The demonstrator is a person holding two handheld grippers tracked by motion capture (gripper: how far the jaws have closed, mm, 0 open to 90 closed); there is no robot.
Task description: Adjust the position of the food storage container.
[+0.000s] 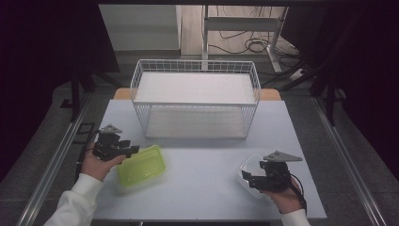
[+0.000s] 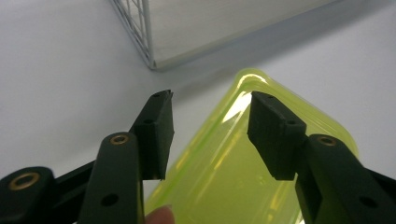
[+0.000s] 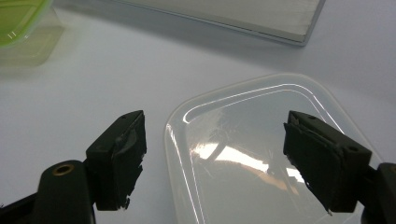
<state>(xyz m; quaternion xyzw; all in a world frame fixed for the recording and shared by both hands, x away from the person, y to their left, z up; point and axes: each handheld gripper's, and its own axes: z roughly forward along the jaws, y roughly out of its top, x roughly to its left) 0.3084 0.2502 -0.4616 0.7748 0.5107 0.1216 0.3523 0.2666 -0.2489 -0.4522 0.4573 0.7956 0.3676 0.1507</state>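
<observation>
**A:** Where does the green container sit?

**B:** On the desk, near its front left, lid up, well in front of the white wire basket. The left tongs straddle its near-left edge. In the left gripper view one pad hangs over the lid and the other lies outside the rim. The jaws are half open and neither pad presses on the container, so nothing is gripped.

**A:** How would you close well?

**B:** My judgement: take the rim and wall squarely between both pads before squeezing. The plastic looks glossy, so a bite on the lip alone may slip or tilt the box. Closing slowly should keep it from skidding across the smooth desk.

**A:** And the other side?

**B:** The right tongs hover over the clear container at the desk's front right. Their jaws are wide, pads standing either side of its near corner, apart from it. I'd wait there until the left grip is sure, then settle that one the same way.
</observation>
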